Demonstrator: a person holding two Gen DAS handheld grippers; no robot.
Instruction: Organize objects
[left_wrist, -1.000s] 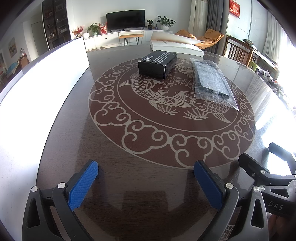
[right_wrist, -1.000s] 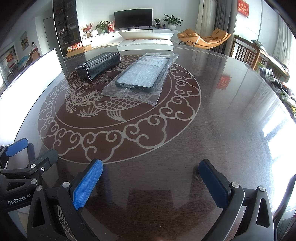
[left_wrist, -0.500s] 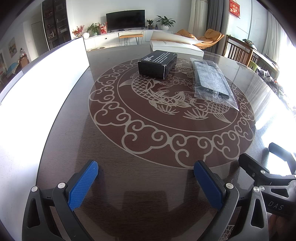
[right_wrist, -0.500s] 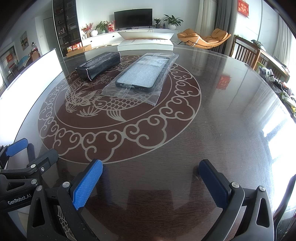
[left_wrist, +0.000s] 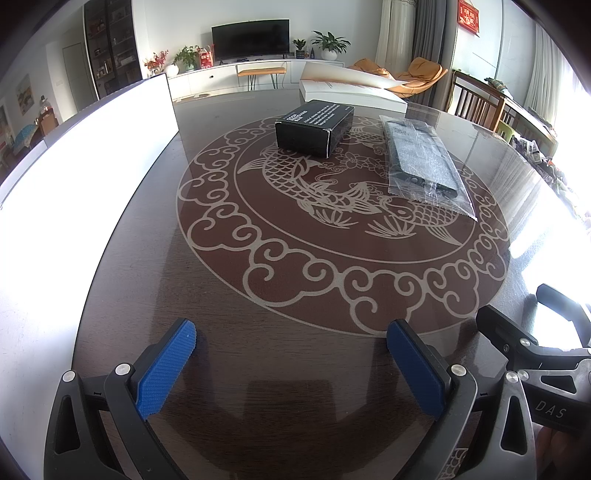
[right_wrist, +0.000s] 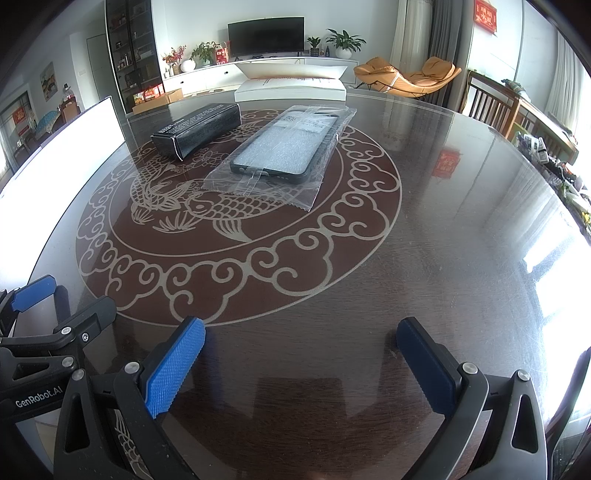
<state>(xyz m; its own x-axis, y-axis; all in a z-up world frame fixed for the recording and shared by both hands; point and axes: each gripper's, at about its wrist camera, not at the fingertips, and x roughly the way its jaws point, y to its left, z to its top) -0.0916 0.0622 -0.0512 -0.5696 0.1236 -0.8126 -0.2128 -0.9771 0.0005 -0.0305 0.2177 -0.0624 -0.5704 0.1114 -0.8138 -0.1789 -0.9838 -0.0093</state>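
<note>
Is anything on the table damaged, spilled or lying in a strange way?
Nothing stands out. The black box and the bagged phone case lie flat on the table, apart from each other and intact. Both grippers are open and empty.

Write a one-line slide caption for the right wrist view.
Open right gripper hovers over a koi-patterned table, facing a bagged phone case and black box.

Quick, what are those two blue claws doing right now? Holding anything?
Left gripper: open, holding nothing, above the table.
Right gripper: open, holding nothing.
</note>
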